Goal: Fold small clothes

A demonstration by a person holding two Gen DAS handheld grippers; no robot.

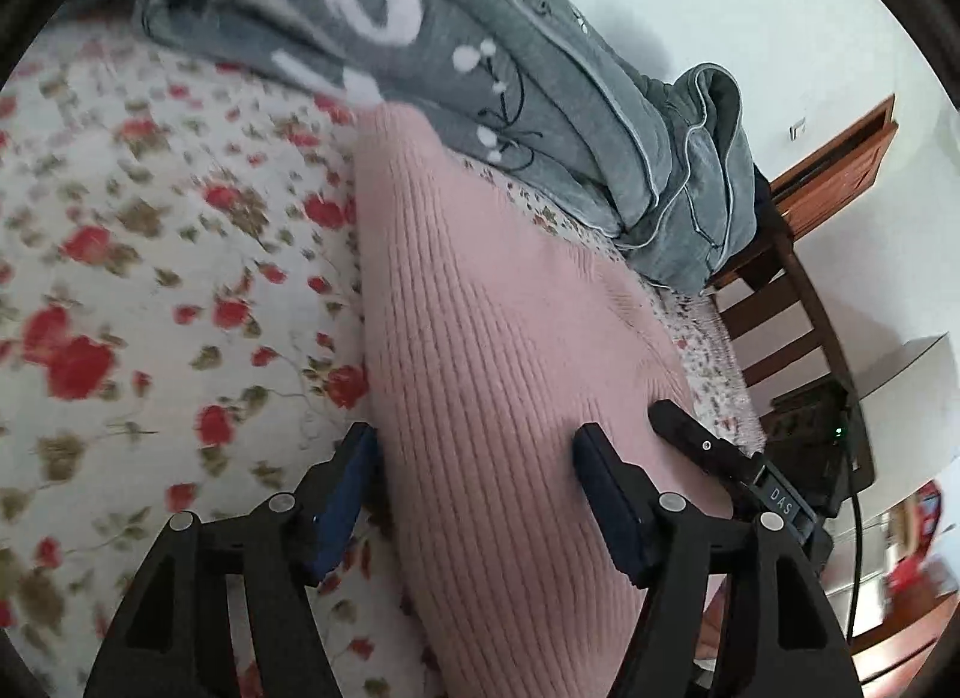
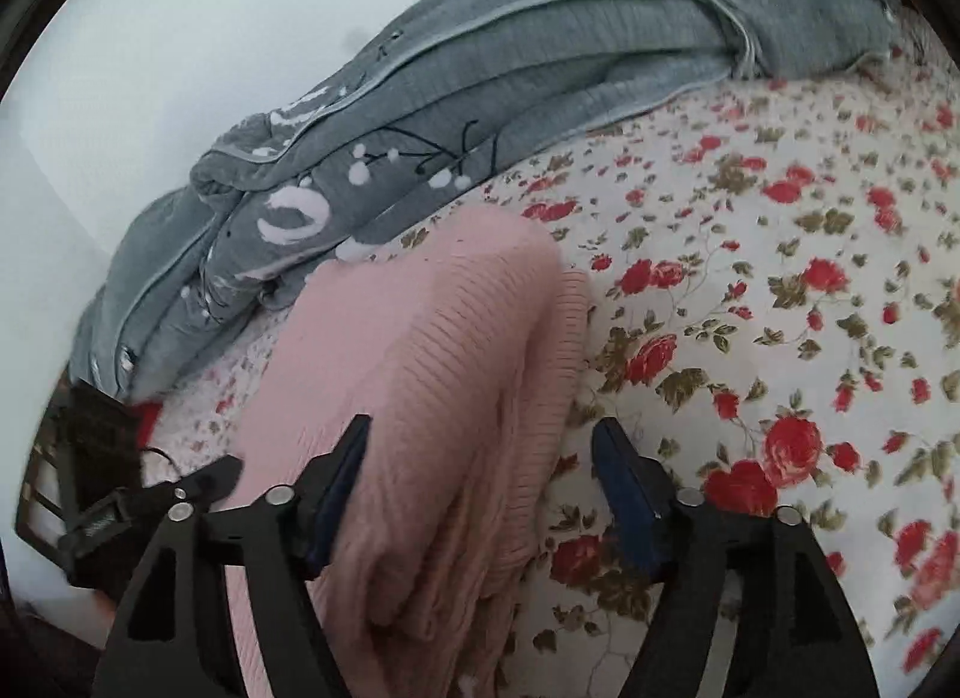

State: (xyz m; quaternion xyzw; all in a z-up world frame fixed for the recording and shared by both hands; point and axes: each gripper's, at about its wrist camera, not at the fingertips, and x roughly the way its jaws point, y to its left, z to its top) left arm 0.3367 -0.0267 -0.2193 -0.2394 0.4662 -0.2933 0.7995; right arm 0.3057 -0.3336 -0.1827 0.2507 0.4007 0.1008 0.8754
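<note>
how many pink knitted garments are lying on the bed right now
1: a pink ribbed knit, folded on the floral sheet just below the grey quilt. Others could be hidden beneath it.

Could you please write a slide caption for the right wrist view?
Open right gripper over a folded pink knit garment on a floral sheet.

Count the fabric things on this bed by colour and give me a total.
Pink: 1, the knit sweater
Grey: 1, the quilt, bunched along the wall
White with red flowers: 1, the bed sheet
Total: 3
</note>
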